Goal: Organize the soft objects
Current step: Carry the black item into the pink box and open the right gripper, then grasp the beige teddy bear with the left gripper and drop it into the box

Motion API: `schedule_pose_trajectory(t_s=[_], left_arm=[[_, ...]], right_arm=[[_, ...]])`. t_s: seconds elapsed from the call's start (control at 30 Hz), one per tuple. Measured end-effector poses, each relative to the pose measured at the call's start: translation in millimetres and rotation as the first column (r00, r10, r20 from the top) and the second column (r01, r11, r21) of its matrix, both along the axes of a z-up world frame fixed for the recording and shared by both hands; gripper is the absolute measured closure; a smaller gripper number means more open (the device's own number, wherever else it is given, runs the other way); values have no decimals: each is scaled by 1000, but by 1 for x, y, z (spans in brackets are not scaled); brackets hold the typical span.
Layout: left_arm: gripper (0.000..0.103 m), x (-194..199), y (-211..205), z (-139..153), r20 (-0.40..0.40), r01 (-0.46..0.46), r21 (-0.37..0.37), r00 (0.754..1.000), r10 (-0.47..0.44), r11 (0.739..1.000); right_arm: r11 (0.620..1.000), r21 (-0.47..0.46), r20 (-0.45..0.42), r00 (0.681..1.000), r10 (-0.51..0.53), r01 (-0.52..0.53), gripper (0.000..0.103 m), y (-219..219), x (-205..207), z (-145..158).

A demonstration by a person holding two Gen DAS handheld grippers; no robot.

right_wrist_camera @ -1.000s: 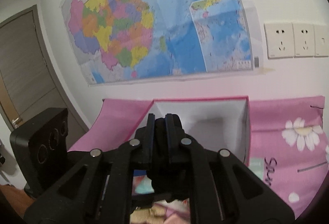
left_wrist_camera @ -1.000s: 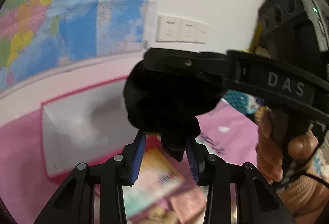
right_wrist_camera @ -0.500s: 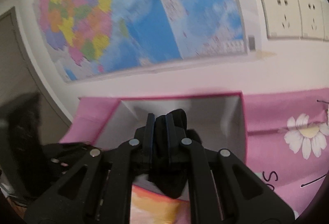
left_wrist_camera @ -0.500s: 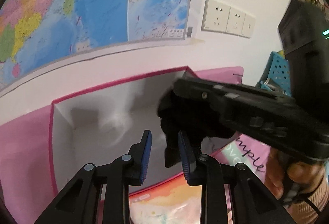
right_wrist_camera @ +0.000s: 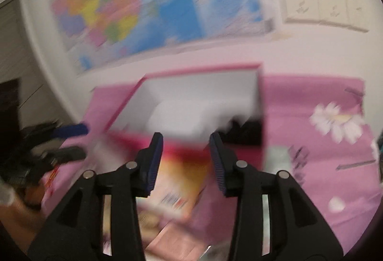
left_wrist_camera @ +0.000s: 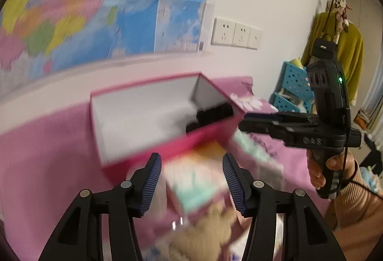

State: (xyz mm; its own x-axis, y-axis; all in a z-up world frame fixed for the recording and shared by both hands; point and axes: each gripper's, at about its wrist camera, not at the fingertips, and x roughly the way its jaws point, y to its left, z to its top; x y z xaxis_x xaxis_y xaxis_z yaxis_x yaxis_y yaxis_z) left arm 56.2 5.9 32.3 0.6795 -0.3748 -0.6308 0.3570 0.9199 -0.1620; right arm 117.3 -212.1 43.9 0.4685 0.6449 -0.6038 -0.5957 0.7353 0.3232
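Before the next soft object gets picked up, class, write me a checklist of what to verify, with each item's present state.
1. Black soft item lies inside the pink box: ok, at its right end.
2. Left tongs hold nothing: ok, jaws opening, nothing between the pads.
3. Right tongs hold nothing: ok, jaws opening, nothing between the pads.
4. Room left in the box: ok, its white floor is bare on the left.
5. Next item located: ok, a beige fluffy toy lies in front of the left tongs.
6. Toy free to lift: cannot tell, too blurred, and a colourful packet lies close by.
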Motion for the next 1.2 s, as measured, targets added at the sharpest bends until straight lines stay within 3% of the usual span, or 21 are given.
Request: schedule_pose_trajectory(t_s=[0.13,0.3,0.5,0.57,0.73,0.83,0.9,0.97,1.2], left_arm=[[48,-19,16,-32,-117,-10,-29,993,6,1000],[48,-35,20,-61,-215,-15,-47,977,4,999],[48,-45,10,-77,-275,12,-48,961,-24,999],[48,-46,5,-79,-281,27,-48,959,-39,998],[49,-45,-1,-81,-299,35,-43,953,-46,998],[57,-42,0,-85,-314,21,-40,949,-32,999],[64,-40,1,-87,-328,15,-48,944,-30,999],[65,-39,3,-91,-335,9,-44,942,-23,999],[66,-40,3,-92,-325,4,-53,945,-21,999]], right_arm=[[991,-8,-132,982,133,-135,61,18,-27,-32],[985,-21,-248,955,161,-171,61,30,-34,-67],[984,-53,-300,942,147,-171,60,33,-30,-88],[981,-39,-322,932,166,-188,53,35,-29,-94],[975,-45,-334,923,191,-218,52,42,-33,-100],[971,-18,-344,913,218,-238,52,39,-36,-102],[970,-16,-339,914,224,-244,57,42,-36,-101],[968,-17,-342,912,228,-249,81,45,-37,-104],[970,-11,-295,928,227,-241,84,45,-44,-98]])
